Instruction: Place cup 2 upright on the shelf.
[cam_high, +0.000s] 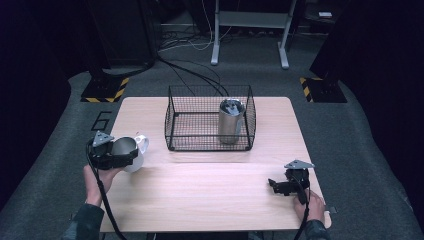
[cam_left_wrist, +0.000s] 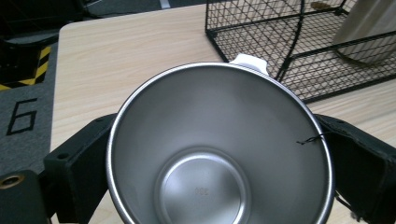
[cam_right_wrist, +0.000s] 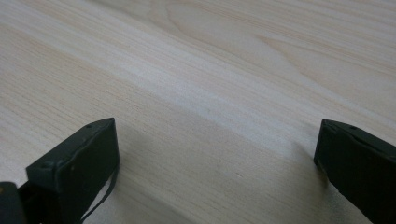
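Fingers (cam_left_wrist: 70, 172) clamped around steel cup (cam_left_wrist: 219, 149)

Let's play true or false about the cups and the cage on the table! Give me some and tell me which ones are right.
1. The left gripper holds a metal cup. True.
2. The right gripper holds a cup too. False: its jaws are open over bare table.
3. A tall steel cup stands inside the wire basket. True.
4. The held metal cup is full of water. False: it looks empty, its bottom shows.
5. The wire basket sits on the floor. False: it is on the table.
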